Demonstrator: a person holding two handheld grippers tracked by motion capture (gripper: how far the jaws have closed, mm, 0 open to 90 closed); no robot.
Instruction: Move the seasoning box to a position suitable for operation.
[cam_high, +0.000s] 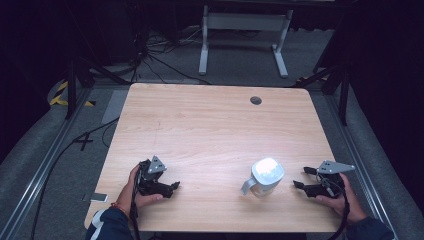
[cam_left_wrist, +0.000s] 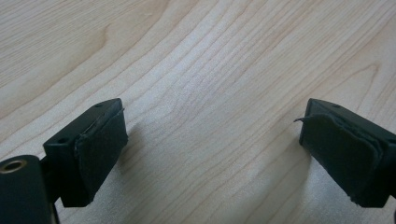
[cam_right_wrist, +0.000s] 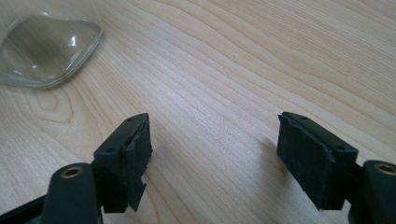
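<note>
since both sets of fingers stand open and empty, i could tip the jug (cam_high: 265, 176) if my right gripper (cam_high: 298, 178) clips its lid.

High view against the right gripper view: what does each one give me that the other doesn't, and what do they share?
The high view alone gives both hands: the left gripper and the right gripper, jaws open, plus the round hole near the table's far edge and the floor cables beyond it.

The right gripper view alone gives a close look along its own black pads, nothing between them, grain running under them.

Both share the wooden table and the clear glass mug, lying at the upper left of the gripper view.
</note>
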